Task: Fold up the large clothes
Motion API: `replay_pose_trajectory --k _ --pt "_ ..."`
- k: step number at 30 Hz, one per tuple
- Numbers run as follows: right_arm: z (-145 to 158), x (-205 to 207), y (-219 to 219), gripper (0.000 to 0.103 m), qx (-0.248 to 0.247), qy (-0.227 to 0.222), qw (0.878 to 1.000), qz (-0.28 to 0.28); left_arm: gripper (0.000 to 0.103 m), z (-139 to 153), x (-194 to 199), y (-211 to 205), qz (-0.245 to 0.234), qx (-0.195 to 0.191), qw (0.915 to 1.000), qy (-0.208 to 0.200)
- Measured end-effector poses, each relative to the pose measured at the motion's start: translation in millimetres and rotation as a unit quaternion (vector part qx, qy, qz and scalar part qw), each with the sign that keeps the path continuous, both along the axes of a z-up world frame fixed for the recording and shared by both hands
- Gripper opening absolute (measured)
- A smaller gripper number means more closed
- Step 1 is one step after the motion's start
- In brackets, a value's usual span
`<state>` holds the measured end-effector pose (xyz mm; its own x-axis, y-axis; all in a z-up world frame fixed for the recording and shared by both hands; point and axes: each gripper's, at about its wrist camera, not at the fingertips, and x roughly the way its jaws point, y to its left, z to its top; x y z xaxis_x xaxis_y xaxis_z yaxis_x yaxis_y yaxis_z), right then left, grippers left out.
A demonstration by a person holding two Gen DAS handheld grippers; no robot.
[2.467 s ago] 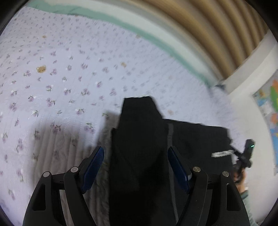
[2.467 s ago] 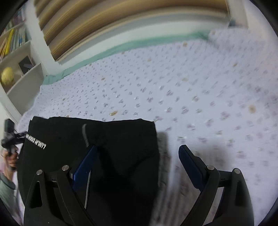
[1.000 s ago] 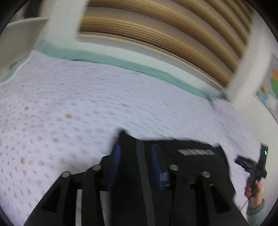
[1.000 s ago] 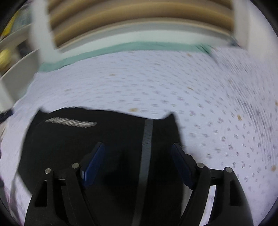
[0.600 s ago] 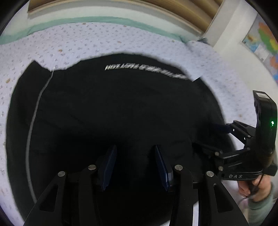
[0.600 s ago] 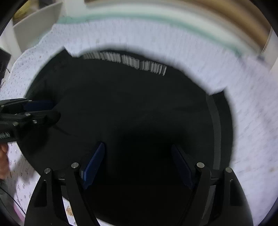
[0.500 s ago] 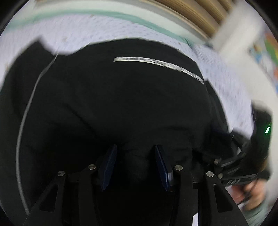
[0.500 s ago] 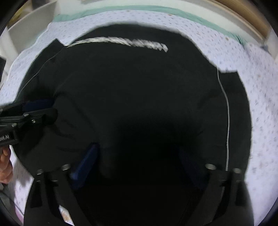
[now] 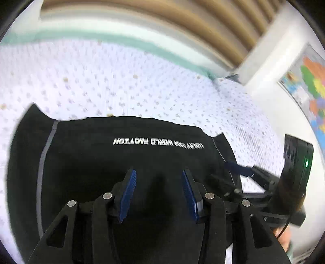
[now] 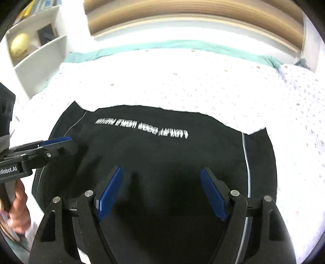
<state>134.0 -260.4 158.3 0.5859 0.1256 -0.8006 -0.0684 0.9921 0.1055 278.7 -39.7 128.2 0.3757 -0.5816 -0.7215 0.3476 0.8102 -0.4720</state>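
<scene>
A black garment (image 9: pixel 97 162) with a white line of lettering lies folded flat on the flowered sheet (image 9: pixel 121 81). A grey stripe runs down each of its sides. My left gripper (image 9: pixel 158 172) is over its near left part, jaws half apart, blue pads bare, black cloth beneath the gap. In the right wrist view the same garment (image 10: pixel 162 150) fills the middle. My right gripper (image 10: pixel 161 169) stands over its near right part, jaws wide and closing, with cloth below them and none pinched. Each view shows the other gripper at the garment's side: left gripper (image 10: pixel 67 143), right gripper (image 9: pixel 221 171).
The sheet (image 10: pixel 203 85) stretches back to a green band and a slatted wooden headboard (image 10: pixel 182 18). A white shelf unit (image 10: pixel 36 54) stands at the far left, a coloured map (image 9: pixel 308 85) hangs on the right wall. A hand (image 10: pixel 18 207) holds the left gripper's handle.
Both views have drawn back and tilted up, so the garment looks smaller and more bed shows. The right jaws have narrowed from half a second ago. The left jaws keep the same gap.
</scene>
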Motion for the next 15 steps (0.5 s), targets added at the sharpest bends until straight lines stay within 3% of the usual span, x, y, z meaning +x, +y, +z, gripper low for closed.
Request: replay_pose_trajectory --k 4,7,10,13,15 --pt "-54 52 -9 0.079 0.036 0.100 0.994 -0.032 0.047 -67 52 -14 -0.003 0.014 0.9934 0.114" --pt "-71 54 -6 0.080 0.033 0.099 0.994 -0.045 0.047 -77 56 -3 -0.002 -0.031 0.9909 0.131" --pt "-62 40 3 0.079 0.022 0.072 0.996 -0.041 0.043 -70 42 12 0.003 -0.054 0.9924 0.110" --pt "-35 12 -3 0.078 0.055 0.053 0.996 -0.039 0.043 -50 9 23 -0.007 -0.053 0.9955 0.078" --pt "-15 -15 -3 0.078 0.083 0.040 0.995 -0.023 0.043 -25 -29 35 -0.018 -0.040 0.9987 0.027"
